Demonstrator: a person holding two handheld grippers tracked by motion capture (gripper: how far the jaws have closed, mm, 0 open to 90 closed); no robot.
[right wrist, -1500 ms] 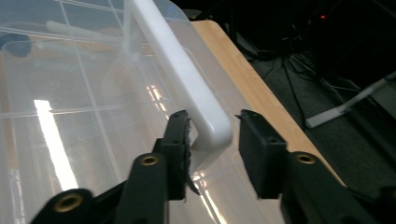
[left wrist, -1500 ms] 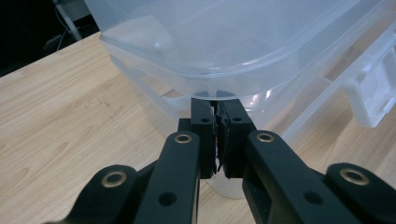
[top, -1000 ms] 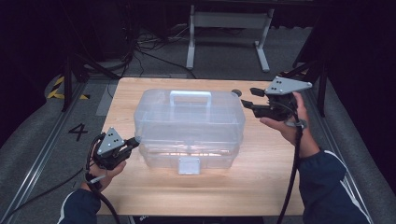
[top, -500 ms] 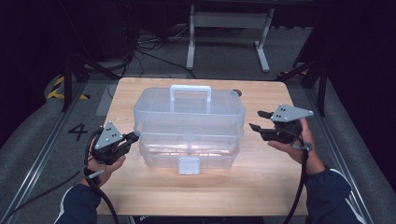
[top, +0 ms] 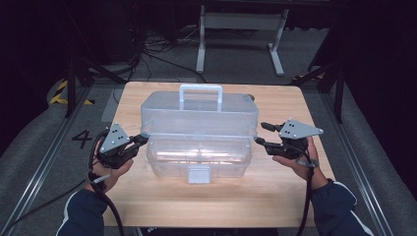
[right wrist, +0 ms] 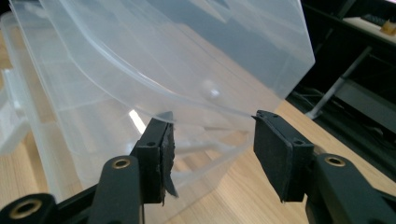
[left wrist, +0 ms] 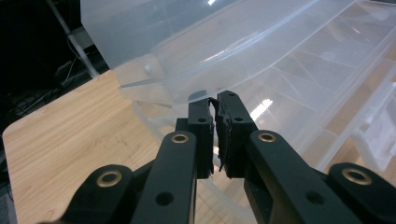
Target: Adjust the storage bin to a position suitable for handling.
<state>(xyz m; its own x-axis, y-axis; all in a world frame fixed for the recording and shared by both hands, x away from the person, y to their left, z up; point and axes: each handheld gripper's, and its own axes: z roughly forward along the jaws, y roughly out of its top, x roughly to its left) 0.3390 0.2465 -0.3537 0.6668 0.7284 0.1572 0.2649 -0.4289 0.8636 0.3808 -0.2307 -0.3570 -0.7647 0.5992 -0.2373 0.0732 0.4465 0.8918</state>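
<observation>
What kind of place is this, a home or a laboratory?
Probably a laboratory or recording studio: a single wooden table stands in a dark room, loose cables lie on the grey floor, and a metal stand is behind it.

Wooden table, metal stand, floor cables.

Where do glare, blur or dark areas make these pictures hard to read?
High view: the table is evenly lit, the surroundings nearly black; the clear box shows soft reflections. Left gripper view: a bright glint on the box wall, the nearest gripper parts soft. Right gripper view: a white glare streak on the box, the background dim and blurred.
</observation>
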